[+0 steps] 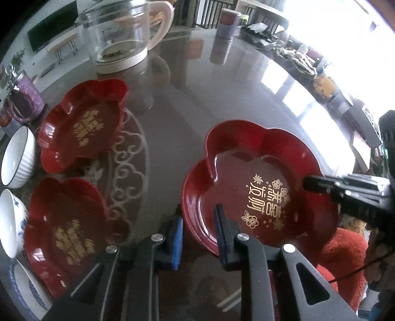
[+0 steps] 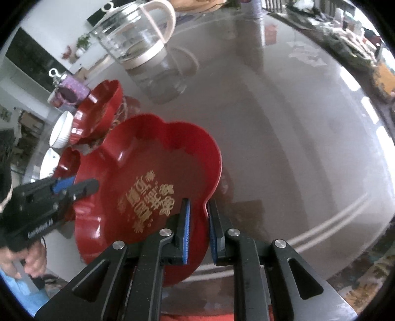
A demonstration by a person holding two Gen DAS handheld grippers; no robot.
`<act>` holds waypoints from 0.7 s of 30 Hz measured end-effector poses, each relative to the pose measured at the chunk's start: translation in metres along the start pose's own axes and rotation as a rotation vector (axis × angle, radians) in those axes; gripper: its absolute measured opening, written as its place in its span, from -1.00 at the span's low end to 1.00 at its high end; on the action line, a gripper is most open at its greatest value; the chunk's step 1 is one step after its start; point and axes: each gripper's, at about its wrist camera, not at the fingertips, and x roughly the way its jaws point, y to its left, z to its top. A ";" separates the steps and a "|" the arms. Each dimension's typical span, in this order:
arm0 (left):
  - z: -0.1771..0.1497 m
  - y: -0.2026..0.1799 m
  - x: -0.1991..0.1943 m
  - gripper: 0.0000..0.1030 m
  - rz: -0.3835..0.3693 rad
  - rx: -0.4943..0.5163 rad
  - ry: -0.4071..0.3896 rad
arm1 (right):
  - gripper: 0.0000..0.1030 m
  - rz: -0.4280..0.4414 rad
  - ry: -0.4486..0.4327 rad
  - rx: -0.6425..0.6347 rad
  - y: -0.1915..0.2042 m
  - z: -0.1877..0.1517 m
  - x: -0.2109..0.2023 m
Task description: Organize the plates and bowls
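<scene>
While both tools work at the same red flower-shaped plate, we count three such plates in the left wrist view, each with gold lettering. The held plate sits to the right on the glossy grey surface, and in the right wrist view its far side appears raised. The other two red plates lie well to the left: the far plate and the near plate, one behind the other.

Our right tool has its blue-padded fingers clamped on the near rim of the held plate, one finger inside the rim and one outside. Our left tool straddles the opposite rim, with one finger over the plate's inside and the other outside it. A gap shows between its blue pad and the rim, so we take its fingers as standing apart.

At the left edge we count three white bowls: a ribbed white bowl, a bowl with blue pattern, and a partly cut-off blue-rimmed bowl.

One glass kettle with a cream handle stands at the back. One purple patterned cup sits beside the far plate, and a second purple container stands farther back.
</scene>
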 end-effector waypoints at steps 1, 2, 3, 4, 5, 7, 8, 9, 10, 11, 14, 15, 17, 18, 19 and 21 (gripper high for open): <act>-0.001 -0.003 0.002 -0.57 0.002 -0.001 -0.002 | -0.70 -0.010 -0.001 0.006 -0.004 0.001 -0.001; -0.002 -0.007 0.007 -0.57 0.003 -0.006 -0.005 | -0.70 -0.023 -0.001 0.010 -0.009 0.001 -0.001; -0.002 -0.013 0.010 -0.57 0.002 -0.010 -0.005 | -0.68 -0.034 -0.001 0.011 -0.011 0.000 -0.002; -0.002 -0.019 0.012 -0.57 0.002 -0.015 -0.008 | -0.67 -0.046 -0.001 0.012 -0.014 0.000 -0.001; -0.002 -0.022 0.016 -0.57 0.006 -0.018 -0.013 | -0.66 -0.061 -0.002 0.010 -0.017 0.001 0.002; -0.004 -0.028 0.017 -0.57 0.018 -0.019 -0.021 | -0.66 -0.080 -0.001 0.014 -0.022 0.003 0.008; -0.005 -0.031 0.019 -0.57 0.024 -0.020 -0.024 | -0.66 -0.085 0.002 0.018 -0.024 0.004 0.012; -0.011 -0.034 0.017 -0.57 0.030 -0.019 -0.028 | -0.67 -0.091 0.004 0.024 -0.026 0.005 0.015; -0.010 -0.036 0.019 -0.57 0.040 -0.018 -0.035 | -0.67 -0.098 0.004 0.026 -0.029 0.006 0.018; -0.012 -0.036 0.019 -0.57 0.048 -0.014 -0.041 | -0.67 -0.111 0.000 0.024 -0.030 0.008 0.022; -0.014 -0.039 0.017 -0.55 0.074 -0.017 -0.077 | -0.60 -0.121 -0.010 0.028 -0.031 0.008 0.024; -0.015 -0.040 0.016 -0.54 0.088 -0.018 -0.087 | -0.49 -0.115 -0.014 0.034 -0.031 0.008 0.024; -0.015 -0.040 0.011 -0.52 0.125 -0.015 -0.113 | 0.07 -0.102 -0.036 0.045 -0.030 0.007 0.018; -0.015 -0.040 0.006 -0.41 0.138 -0.011 -0.129 | 0.20 -0.108 -0.051 0.039 -0.028 0.006 0.013; -0.017 -0.039 0.002 -0.29 0.147 -0.009 -0.139 | 0.19 -0.128 -0.068 0.022 -0.025 0.006 0.008; -0.020 -0.036 -0.009 0.48 0.168 -0.020 -0.184 | 0.21 -0.139 -0.086 0.005 -0.020 0.006 0.002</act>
